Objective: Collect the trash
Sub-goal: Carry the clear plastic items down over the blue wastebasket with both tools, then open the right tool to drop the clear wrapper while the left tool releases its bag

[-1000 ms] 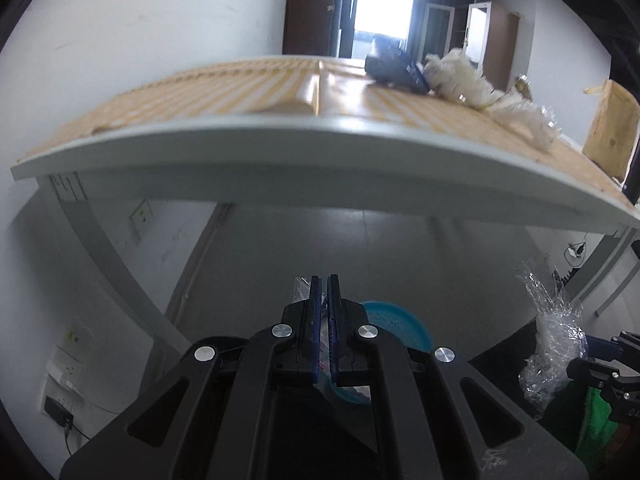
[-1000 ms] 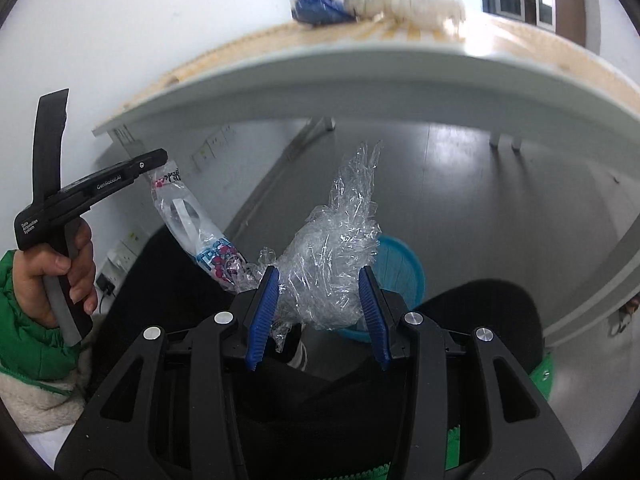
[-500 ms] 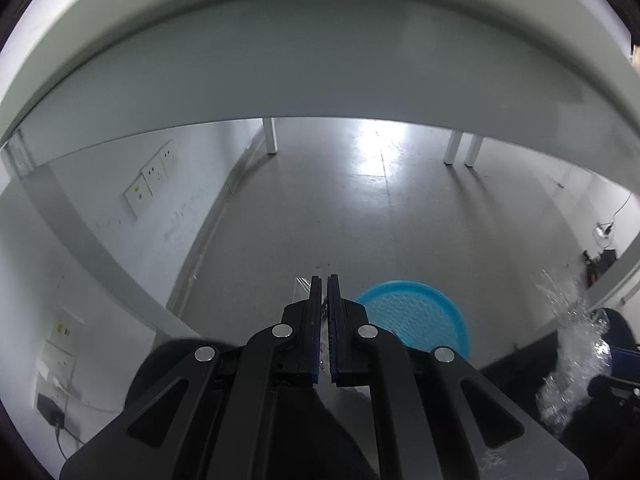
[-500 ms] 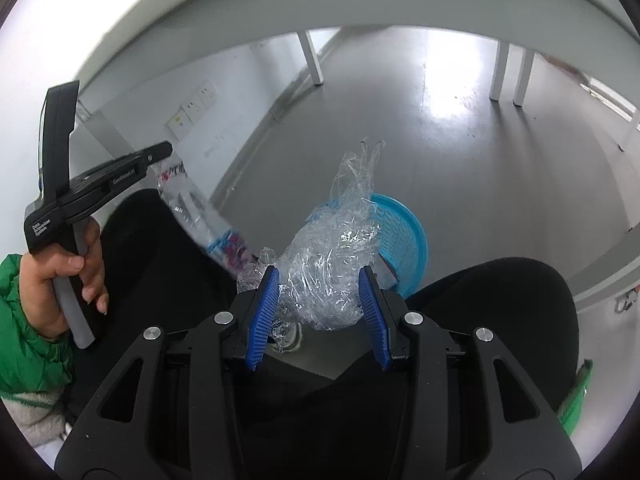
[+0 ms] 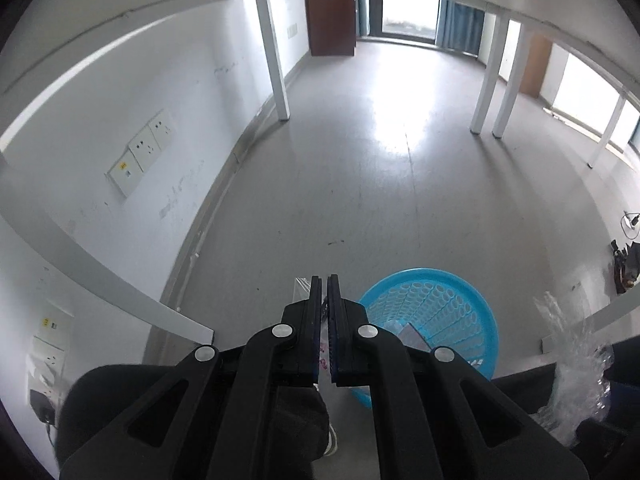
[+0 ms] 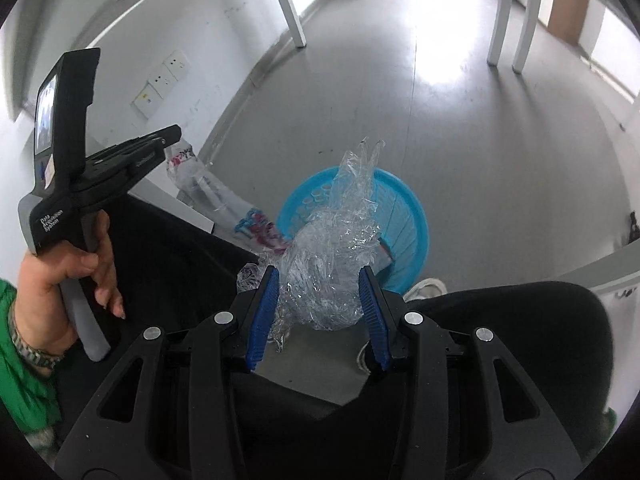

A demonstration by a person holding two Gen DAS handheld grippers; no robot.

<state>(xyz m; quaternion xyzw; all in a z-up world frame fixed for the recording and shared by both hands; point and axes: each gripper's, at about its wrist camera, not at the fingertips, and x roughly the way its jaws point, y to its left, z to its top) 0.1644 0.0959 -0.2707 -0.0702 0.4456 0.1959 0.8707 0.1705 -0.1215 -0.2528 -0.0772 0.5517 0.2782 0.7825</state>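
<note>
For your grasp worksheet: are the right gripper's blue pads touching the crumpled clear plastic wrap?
Touching. In the right wrist view, both pads of the right gripper press the wrap's sides.

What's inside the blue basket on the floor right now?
The blue basket holds a flat wrapper or paper near its bottom. The left hand-held gripper and the crumpled clear plastic cover the rest.

Basket (image 6: 412, 216) light blue, perforated; wrap (image 6: 336, 264) clear; sleeve (image 6: 16, 376) green
</note>
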